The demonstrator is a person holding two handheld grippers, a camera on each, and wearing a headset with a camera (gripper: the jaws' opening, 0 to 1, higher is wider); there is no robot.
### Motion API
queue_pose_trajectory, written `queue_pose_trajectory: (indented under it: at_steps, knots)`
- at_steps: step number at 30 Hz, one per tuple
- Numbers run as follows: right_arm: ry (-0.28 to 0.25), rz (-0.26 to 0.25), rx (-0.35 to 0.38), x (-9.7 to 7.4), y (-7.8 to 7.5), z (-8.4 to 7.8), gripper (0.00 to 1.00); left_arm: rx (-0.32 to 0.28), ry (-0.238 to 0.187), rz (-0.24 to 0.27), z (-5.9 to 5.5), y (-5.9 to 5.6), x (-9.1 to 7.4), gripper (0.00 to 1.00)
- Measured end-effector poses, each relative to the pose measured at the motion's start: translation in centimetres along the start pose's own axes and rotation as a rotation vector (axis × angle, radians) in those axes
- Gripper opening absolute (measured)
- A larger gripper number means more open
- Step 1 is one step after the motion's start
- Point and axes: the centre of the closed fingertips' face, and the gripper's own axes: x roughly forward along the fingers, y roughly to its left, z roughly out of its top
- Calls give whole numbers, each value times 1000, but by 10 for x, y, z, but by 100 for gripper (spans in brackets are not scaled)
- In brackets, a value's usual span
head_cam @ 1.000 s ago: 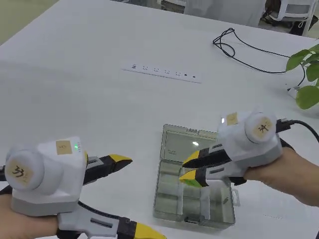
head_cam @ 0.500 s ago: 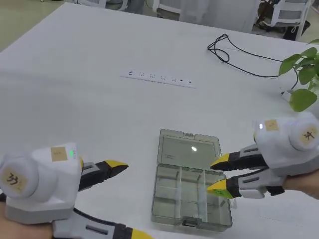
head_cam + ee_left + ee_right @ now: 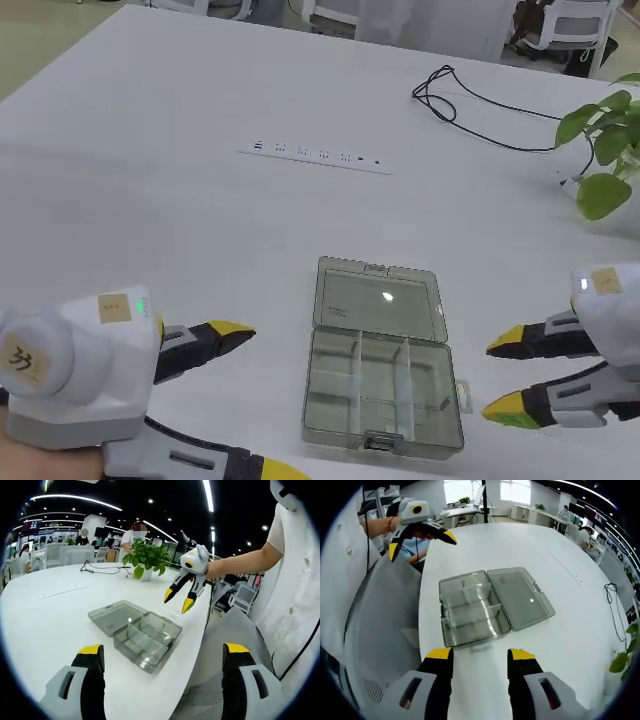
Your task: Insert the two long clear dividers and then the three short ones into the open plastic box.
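A smoky clear plastic box lies near the table's front edge with its lid folded flat behind it. Clear dividers stand inside the tray and split it into several compartments. My right gripper hovers open just right of the box, with nothing between its fingers. My left gripper is open and empty to the left of the box. In the left gripper view the box sits ahead of the wide-open left gripper. In the right gripper view the box lies beyond the right gripper.
A white power strip lies further back on the white table. A coiled black cable and a potted plant are at the far right. A grey mesh chair stands by the table edge.
My right gripper has pulled away from above the box to its right side, and its jaws now stand wider apart. The left gripper has barely moved.
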Motion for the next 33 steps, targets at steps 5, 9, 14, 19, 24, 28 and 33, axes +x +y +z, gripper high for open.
queue_pose_trajectory:
  at_steps: [5,9,14,19,24,28,33]
  knots:
    - [64,-8,7,-1,-8,-27,45,-5,-5,-1,2,0,1,100]
    - [126,-10,-7,-1,-15,-48,45,-4,-5,-2,2,0,2,100]
    - [220,-7,-79,2,-28,-75,45,-11,-1,1,1,2,3,100]
    - [285,5,-131,9,-29,-88,45,-15,-2,1,1,2,4,100]
    - [325,16,-169,12,-39,-99,44,-18,0,1,1,3,4,100]
    - [338,23,-184,16,-41,-104,43,-22,-1,0,2,4,5,100]
    - [359,27,-201,19,-41,-109,42,-24,-3,0,2,5,5,100]
